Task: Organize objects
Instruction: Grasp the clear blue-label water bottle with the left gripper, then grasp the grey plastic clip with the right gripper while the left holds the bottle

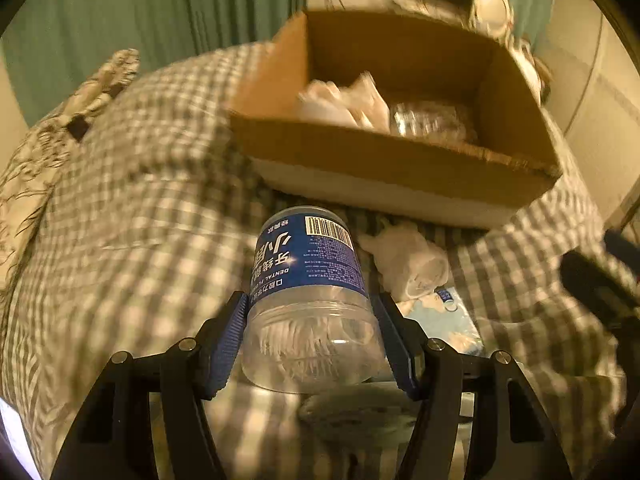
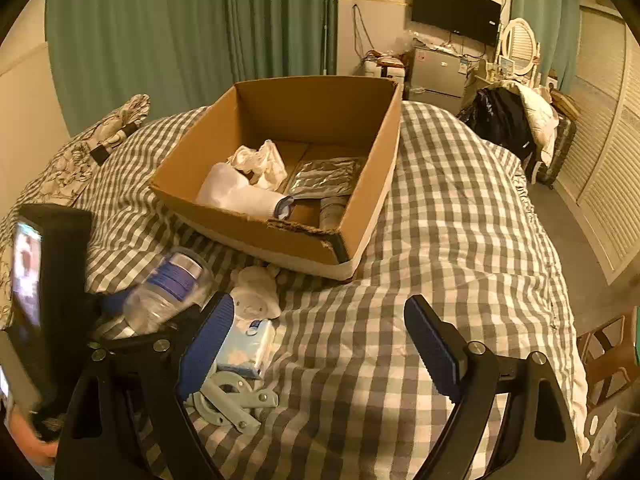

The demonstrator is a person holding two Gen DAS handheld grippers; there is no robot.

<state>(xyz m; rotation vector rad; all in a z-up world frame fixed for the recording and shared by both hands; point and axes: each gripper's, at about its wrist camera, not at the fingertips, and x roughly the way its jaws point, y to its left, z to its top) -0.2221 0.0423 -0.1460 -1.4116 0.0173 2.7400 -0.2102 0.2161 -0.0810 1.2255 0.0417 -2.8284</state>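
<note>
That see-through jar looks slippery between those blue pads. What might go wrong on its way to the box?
The left gripper holds the dental floss jar only near its bare plastic end, so it might twist or slip out. The cardboard box has a raised, torn front wall the jar could clip. A white plush toy and a tissue pack lie just below; a dropped jar would land on them.

Green curtains (image 2: 180, 40) hang behind a checkered bed (image 2: 460, 220); a wall television (image 2: 456, 10) hangs beyond, under warm dim light.
</note>
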